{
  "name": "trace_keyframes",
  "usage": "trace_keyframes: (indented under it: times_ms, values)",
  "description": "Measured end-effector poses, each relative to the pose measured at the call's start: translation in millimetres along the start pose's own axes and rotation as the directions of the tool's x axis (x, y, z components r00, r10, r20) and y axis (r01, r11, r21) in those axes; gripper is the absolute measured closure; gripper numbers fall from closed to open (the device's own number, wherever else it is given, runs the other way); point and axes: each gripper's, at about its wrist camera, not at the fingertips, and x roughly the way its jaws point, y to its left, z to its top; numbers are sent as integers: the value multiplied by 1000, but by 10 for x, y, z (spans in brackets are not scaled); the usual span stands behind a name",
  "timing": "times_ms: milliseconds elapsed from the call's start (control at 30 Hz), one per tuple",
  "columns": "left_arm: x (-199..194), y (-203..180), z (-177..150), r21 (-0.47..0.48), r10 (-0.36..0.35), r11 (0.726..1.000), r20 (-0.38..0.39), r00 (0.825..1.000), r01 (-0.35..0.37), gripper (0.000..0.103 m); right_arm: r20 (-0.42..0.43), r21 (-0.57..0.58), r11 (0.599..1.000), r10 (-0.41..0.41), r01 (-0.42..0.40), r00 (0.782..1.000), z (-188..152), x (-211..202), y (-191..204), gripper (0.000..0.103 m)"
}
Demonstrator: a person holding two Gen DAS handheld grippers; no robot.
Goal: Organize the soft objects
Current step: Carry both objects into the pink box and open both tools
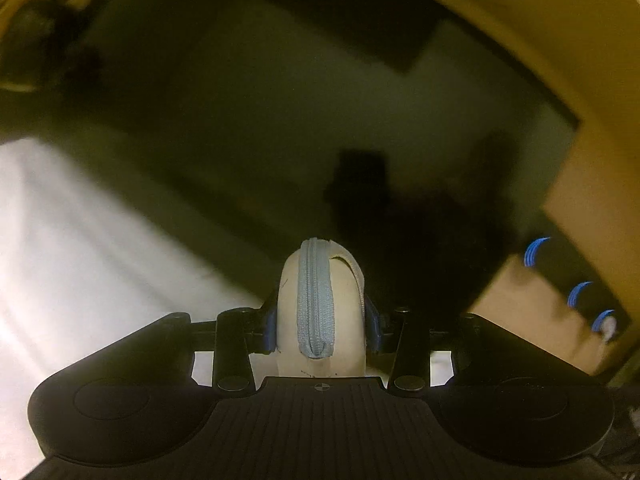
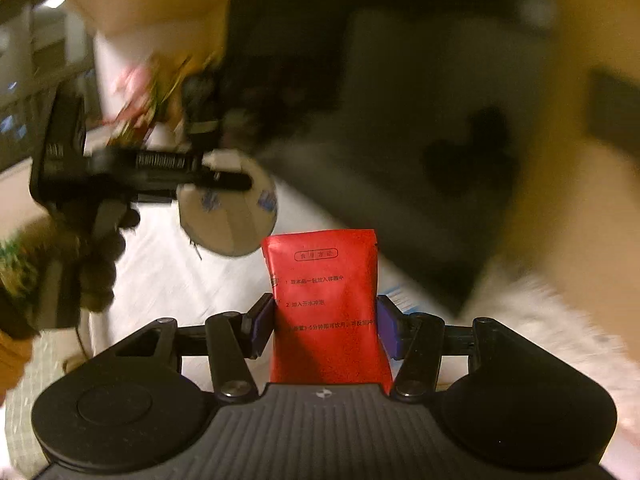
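In the left wrist view my left gripper (image 1: 321, 322) is shut on a cream soft pouch with a grey-blue zipper (image 1: 320, 304), held above a dark box interior (image 1: 240, 112). In the right wrist view my right gripper (image 2: 325, 322) is shut on a red sachet with printed text (image 2: 324, 304), held upright over a white cloth (image 2: 180, 280). The left gripper (image 2: 120, 176) also shows at the left of that view, carrying the round cream pouch (image 2: 228, 216). The views are blurred.
A cardboard box with tan flaps (image 1: 560, 40) and a dark inside (image 2: 400, 120) lies ahead. Colourful packets (image 2: 144, 92) lie at the back left on the cloth. A white fluffy item (image 2: 560, 320) is at the right.
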Motion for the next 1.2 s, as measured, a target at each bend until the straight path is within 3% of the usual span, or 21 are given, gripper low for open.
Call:
trace_keyframes:
  times_ms: [167, 333, 467, 567, 667, 700, 733, 767, 833, 867, 967, 1100, 1200]
  values:
    - [241, -708, -59, 62, -145, 987, -60, 988, 149, 58, 88, 39, 981, -192, 189, 977, -2, -724, -597, 49]
    - [566, -1419, -366, 73, -277, 953, -184, 943, 294, 58, 104, 151, 929, -356, 339, 929, -228, -1346, -1221, 49]
    - [864, -2080, -834, 77, -354, 914, -324, 877, 397, 58, 92, 234, 876, -452, 422, 888, -476, -1714, -1630, 49]
    - [1089, -2559, -1299, 55, -396, 886, -423, 815, 460, 58, 55, 276, 843, -493, 461, 868, -644, -1812, -1821, 49]
    - [1417, -2848, -1706, -31, -445, 868, -490, 750, 495, 58, 17, 318, 814, -517, 486, 856, -934, -1957, -2013, 49]
    - [1524, -2877, -1830, -43, -444, 867, -517, 732, 496, 57, 4, 340, 804, -521, 489, 854, -1023, -1974, -2095, 49]
    - [1664, -2958, -2003, -3, -392, 881, -564, 727, 473, 54, -10, 360, 793, -523, 491, 852, -1098, -1984, -2159, 48]
    - [1772, -3036, -2176, 78, -298, 901, -606, 737, 428, 55, -29, 382, 781, -525, 494, 851, -1172, -1967, -2222, 48]
    - [1844, -3115, -2439, 243, -160, 898, -595, 787, 366, 55, -76, 428, 753, -522, 501, 850, -1302, -1933, -2338, 48]
    - [1833, -3113, -2485, 271, -152, 893, -570, 807, 360, 55, -101, 451, 738, -516, 502, 850, -1366, -1890, -2416, 48]
    - [1692, -3084, -2384, 216, -187, 916, -513, 837, 337, 55, -161, 506, 715, -471, 482, 867, -1538, -1748, -2550, 48]
    - [1247, -2888, -2110, 250, -215, 907, -416, 883, 339, 55, -188, 547, 707, -419, 449, 888, -1623, -1453, -2636, 42]
    - [863, -2638, -2060, 295, -197, 898, -390, 899, 325, 55, -172, 546, 720, -405, 429, 898, -1628, -1170, -2701, 35]
